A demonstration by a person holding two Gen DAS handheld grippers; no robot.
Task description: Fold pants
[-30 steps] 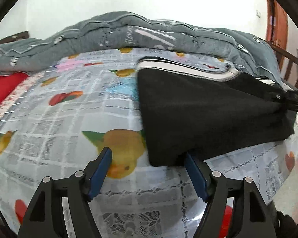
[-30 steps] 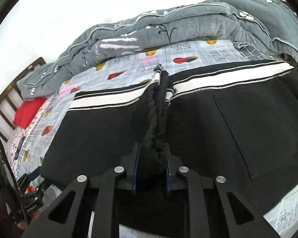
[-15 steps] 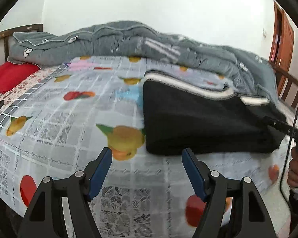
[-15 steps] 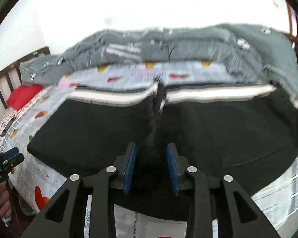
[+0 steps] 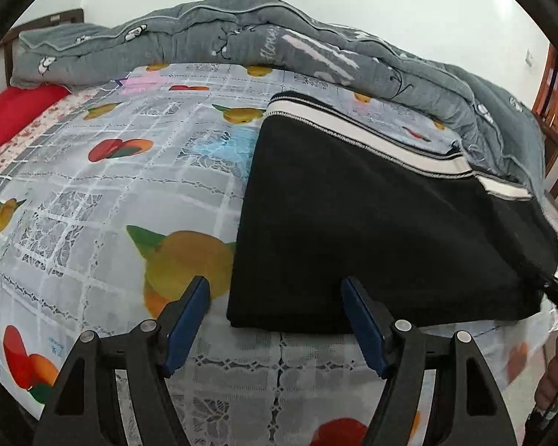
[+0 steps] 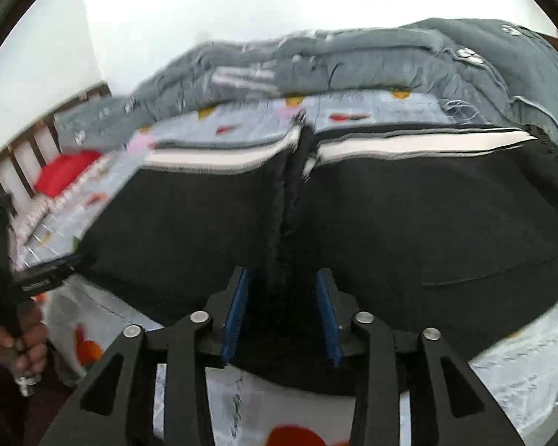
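- The pants (image 5: 372, 230), black with a white striped waistband (image 5: 357, 133), are seen folded flat on the bedsheet (image 5: 93, 204), ahead of and right of the left gripper (image 5: 275, 308).
- The long axis is laid across both views; the waistband edge is on the far side from both grippers, the folded edge on the near side.
- In the right wrist view a raised ridge of black cloth (image 6: 290, 200) is seen running from the waistband straight toward the right gripper (image 6: 282, 316).
- Left gripper: jaws held wide apart and released; nothing is gripped. The near left corner of the pants lies between and just beyond the fingertips; contact cannot be told.
- Right gripper: jaws are opening; the ridge of cloth lies between the blue pads (image 6: 236, 316), with a gap visible on each side, so the cloth is let go.
- The right wrist view is motion-blurred; cloth detail at the pads is hard to make out.
- The right end of the pants is partly covered by the grey quilt (image 5: 241, 44) in the left wrist view.
- A hand (image 6: 15, 338) gripping the left tool is cut off at the left edge.
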